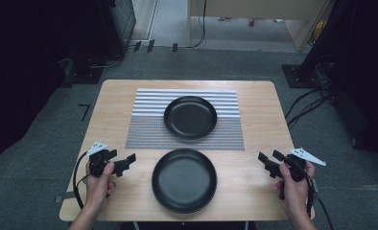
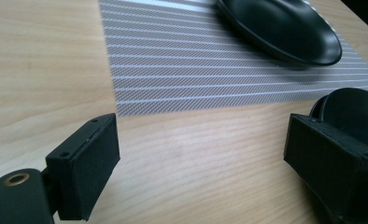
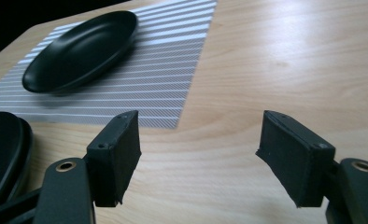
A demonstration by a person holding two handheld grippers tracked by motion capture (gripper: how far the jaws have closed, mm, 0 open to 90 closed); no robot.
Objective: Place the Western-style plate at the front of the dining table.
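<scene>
Left hand-held gripper [image 1: 125, 159] spread, right hand-held gripper [image 1: 269, 157] spread, both level, flanking near black plate [image 1: 184, 179], empty.

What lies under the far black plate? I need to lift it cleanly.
The far black plate sits on a striped placemat over the wooden table. The mat beneath it is covered.

Two black round plates, upright and empty: near plate [image 1: 184, 179] on bare wood, far plate [image 1: 190, 117] on striped placemat [image 1: 148, 129], well apart.
</scene>
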